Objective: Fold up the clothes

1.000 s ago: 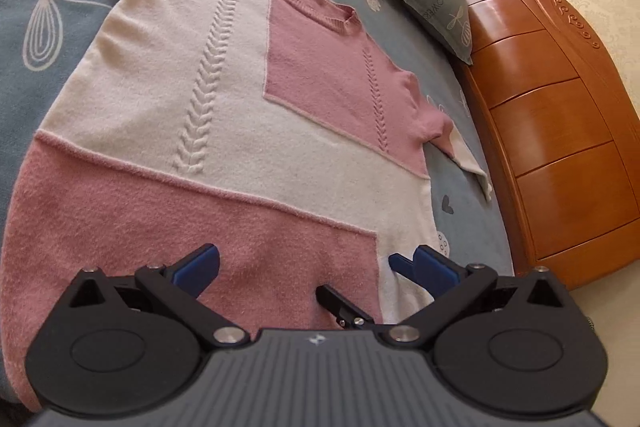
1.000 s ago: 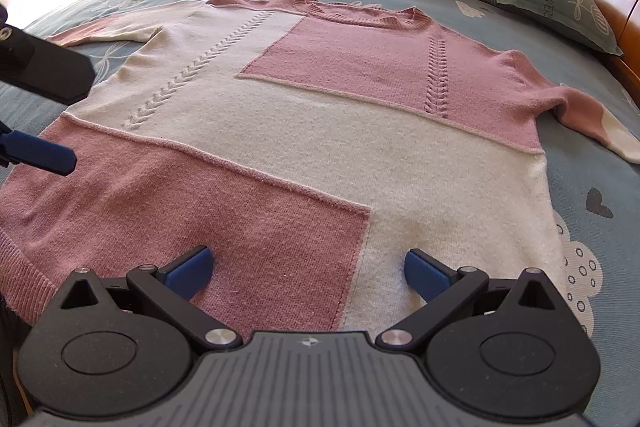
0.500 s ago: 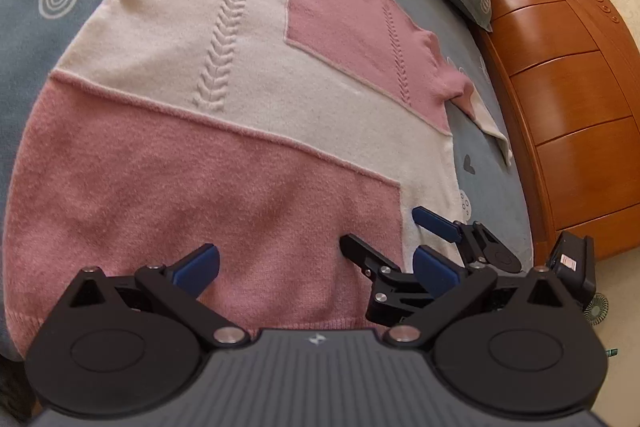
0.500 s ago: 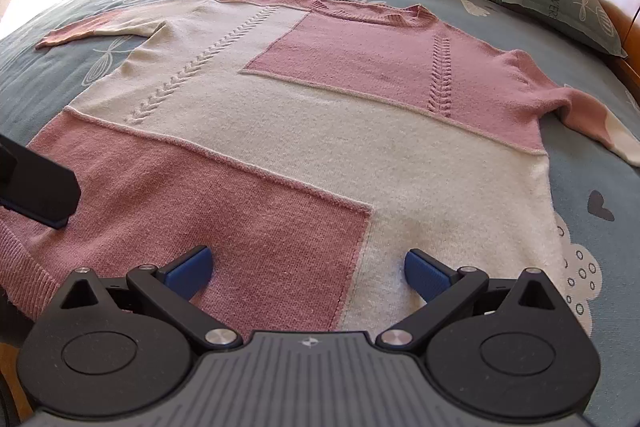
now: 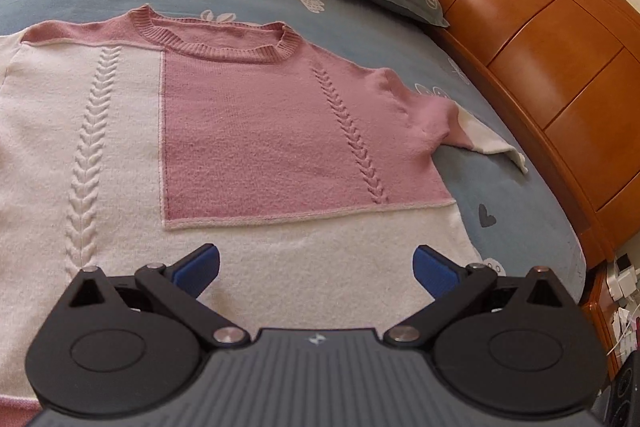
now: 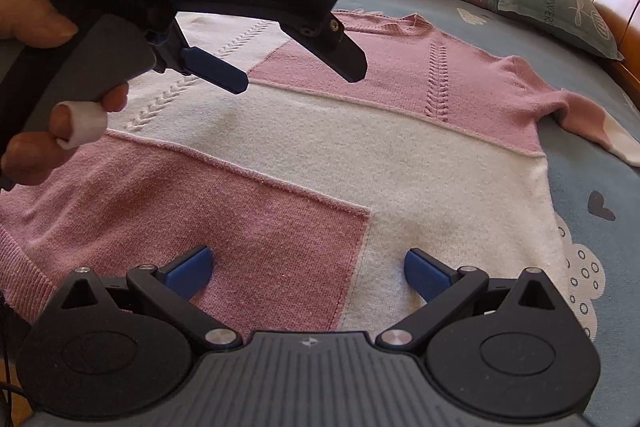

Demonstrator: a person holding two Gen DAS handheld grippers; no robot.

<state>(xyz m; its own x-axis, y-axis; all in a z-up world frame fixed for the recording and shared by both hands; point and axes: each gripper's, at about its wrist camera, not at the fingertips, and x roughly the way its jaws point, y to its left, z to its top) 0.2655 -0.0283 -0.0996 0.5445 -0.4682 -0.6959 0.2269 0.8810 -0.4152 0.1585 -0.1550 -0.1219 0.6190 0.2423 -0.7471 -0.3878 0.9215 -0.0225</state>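
Pink-and-cream cable-knit sweater (image 5: 248, 131) spread flat, front up, across the blue patterned bedsheet (image 5: 500, 195), hem toward the bed's near edge, ready for folding; left gripper (image 5: 316, 263) and right gripper (image 6: 308, 267) hover above it, jaws spread, holding nothing.

Pink and cream colour-block knit sweater (image 5: 248, 147) (image 6: 360, 155), spread flat, front up, ribbed neckline at the far side, right sleeve angled outward, hem nearest
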